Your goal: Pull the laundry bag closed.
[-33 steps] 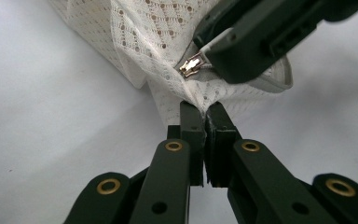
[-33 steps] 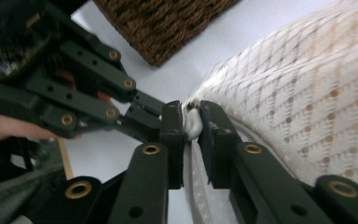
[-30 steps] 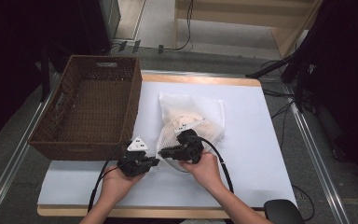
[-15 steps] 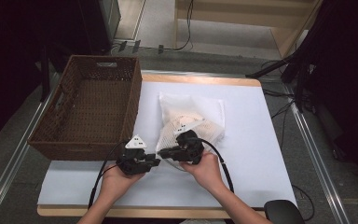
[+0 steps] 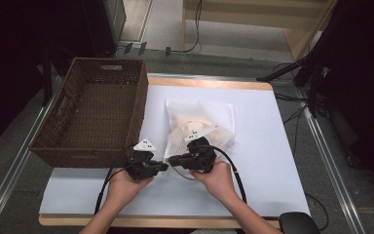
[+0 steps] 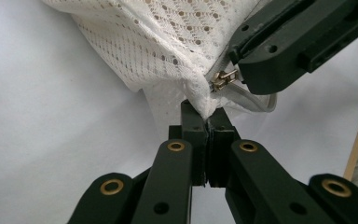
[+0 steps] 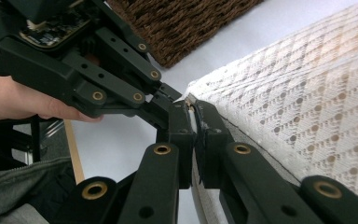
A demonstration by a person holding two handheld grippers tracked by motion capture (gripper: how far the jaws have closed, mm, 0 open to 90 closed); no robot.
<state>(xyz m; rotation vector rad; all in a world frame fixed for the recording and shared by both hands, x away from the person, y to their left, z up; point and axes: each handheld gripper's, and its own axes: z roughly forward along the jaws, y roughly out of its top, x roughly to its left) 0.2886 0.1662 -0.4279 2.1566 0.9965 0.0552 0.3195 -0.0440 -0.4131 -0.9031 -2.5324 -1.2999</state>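
Hands come in from the near edge of the desk (image 5: 272, 161), which has a white sheet on top. The left hand-held gripper (image 5: 164, 165) is squeezed tight on the near corner of the white mesh laundry bag (image 5: 202, 127). From the left gripper view, its jaws pinch the lace edge, and they have just opened a bit and closed again on it. The right hand-held gripper (image 5: 171, 160) is closed too, right beside the left one, almost touching it. It bites the same corner by the small metal zipper pull (image 6: 223, 78).

The bag lies flat in the middle of the desk, with something soft and pale inside. It looks light and floppy, so it will sag and fold when lifted. The net is thin and could snag or tear if pulled hard. The hem with the zipper is the strongest spot to hold.

Farther off, on the left, sits the brown woven wicker basket (image 5: 97, 146), well apart from the bag.
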